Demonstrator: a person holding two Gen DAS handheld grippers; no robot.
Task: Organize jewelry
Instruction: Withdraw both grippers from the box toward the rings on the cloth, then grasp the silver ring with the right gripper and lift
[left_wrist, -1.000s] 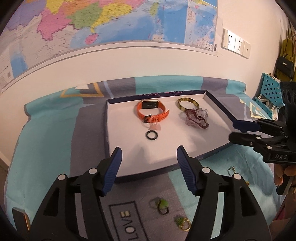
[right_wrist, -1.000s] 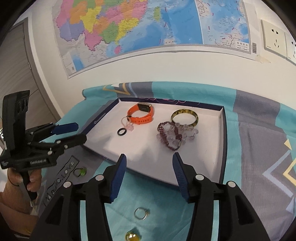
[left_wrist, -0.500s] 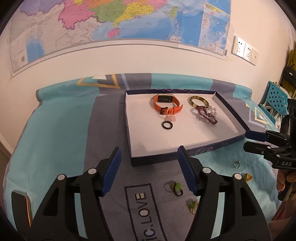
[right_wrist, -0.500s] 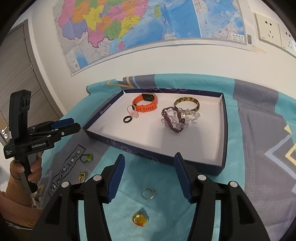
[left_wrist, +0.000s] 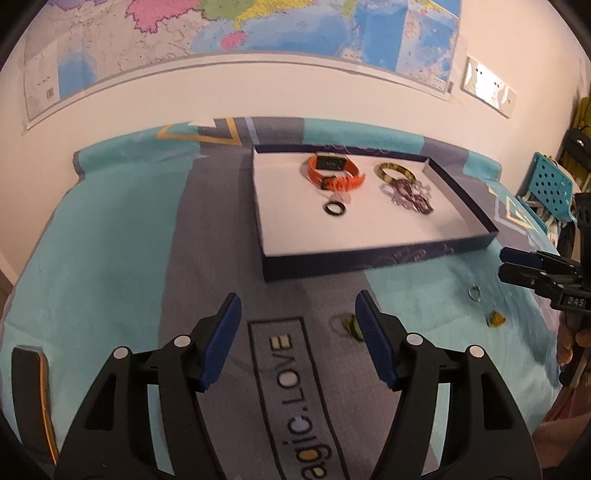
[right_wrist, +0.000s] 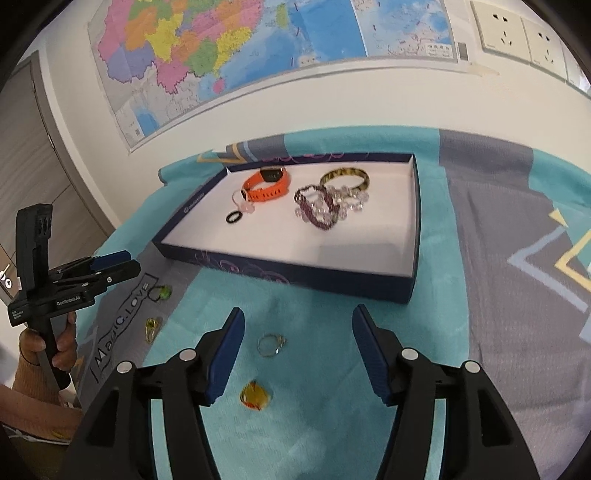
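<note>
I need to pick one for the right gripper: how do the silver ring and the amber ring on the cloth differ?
The silver ring is a thin, pale metal band with a small setting; the amber ring carries a large orange-yellow stone. The silver ring lies farther forward, nearer the tray; the amber ring lies closer in, beside the right gripper's left finger. Both lie loose on the teal cloth, outside the tray.

both wrist views look forward, downward over cloth; share tray (left_wrist: 373, 258) (right_wrist: 295, 271), wall map (left_wrist: 258, 33).
</note>
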